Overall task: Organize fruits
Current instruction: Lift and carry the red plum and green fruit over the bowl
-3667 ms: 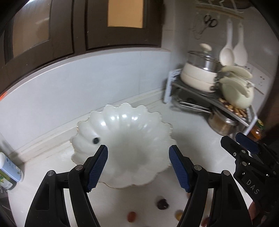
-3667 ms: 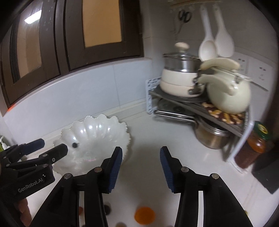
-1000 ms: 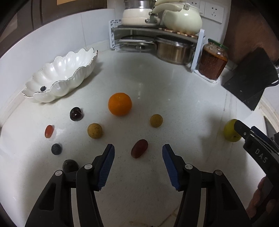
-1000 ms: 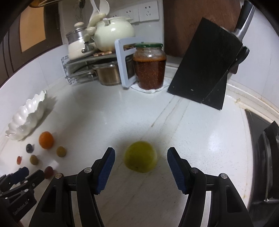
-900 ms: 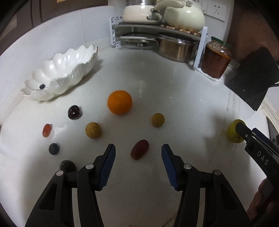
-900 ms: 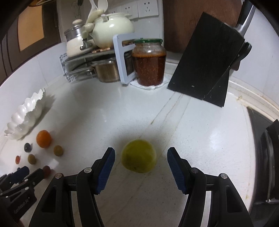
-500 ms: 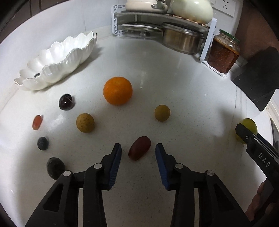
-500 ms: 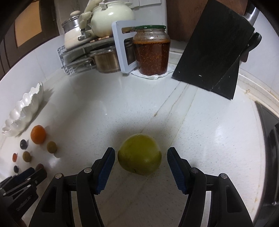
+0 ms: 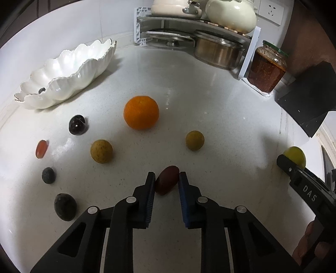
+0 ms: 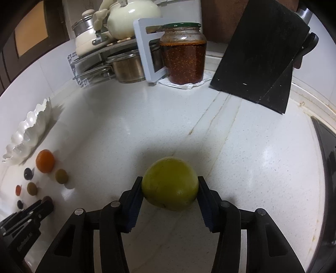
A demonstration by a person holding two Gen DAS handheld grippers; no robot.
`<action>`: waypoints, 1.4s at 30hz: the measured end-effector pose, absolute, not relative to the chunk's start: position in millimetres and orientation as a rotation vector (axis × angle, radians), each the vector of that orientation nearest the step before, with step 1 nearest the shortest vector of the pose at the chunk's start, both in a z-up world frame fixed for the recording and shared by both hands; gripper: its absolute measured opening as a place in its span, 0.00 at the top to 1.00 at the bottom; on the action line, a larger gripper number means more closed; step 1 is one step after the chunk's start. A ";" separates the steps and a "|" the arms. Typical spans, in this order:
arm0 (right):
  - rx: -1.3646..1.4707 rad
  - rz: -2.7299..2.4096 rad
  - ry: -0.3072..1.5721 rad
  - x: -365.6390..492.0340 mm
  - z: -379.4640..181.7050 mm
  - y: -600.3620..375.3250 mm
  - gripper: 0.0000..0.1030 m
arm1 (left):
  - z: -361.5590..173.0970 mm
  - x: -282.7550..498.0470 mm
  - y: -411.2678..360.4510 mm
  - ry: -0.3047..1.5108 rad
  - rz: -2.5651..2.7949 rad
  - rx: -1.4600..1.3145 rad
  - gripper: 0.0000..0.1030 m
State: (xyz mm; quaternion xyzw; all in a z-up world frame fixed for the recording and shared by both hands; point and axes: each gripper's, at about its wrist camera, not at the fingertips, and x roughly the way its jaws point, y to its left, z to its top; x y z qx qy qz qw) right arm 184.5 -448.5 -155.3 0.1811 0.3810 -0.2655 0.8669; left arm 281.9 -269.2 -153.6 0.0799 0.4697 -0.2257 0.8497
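My left gripper (image 9: 167,182) is shut on a dark red oval fruit (image 9: 167,182) resting on the white counter. My right gripper (image 10: 170,189) is shut on a large yellow-green fruit (image 10: 170,182), also on the counter; the fruit also shows in the left wrist view (image 9: 295,155). A white scalloped bowl (image 9: 69,71) with one small dark berry inside stands at the back left. Loose on the counter are an orange (image 9: 141,112), two small yellow-brown fruits (image 9: 101,151) (image 9: 194,140), a dark cherry (image 9: 77,124), a red tomato-like fruit (image 9: 41,148), a blueberry (image 9: 48,175) and a dark oval fruit (image 9: 65,206).
A rack with pots and a cream kettle (image 9: 231,14) stands at the back. A jar of red sauce (image 10: 182,54) sits beside it, and a black knife block (image 10: 262,52) is at the right. A dark stove edge (image 10: 327,157) borders the far right.
Both grippers have moved down and forward and closed: the left on the dark red fruit, the right on the yellow-green fruit. Earlier both were open above the bowl.
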 end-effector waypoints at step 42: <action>0.169 -0.136 0.652 245.8 -56.1 -301.1 0.51 | -40.7 285.0 -139.1 0.702 -0.348 -0.030 0.78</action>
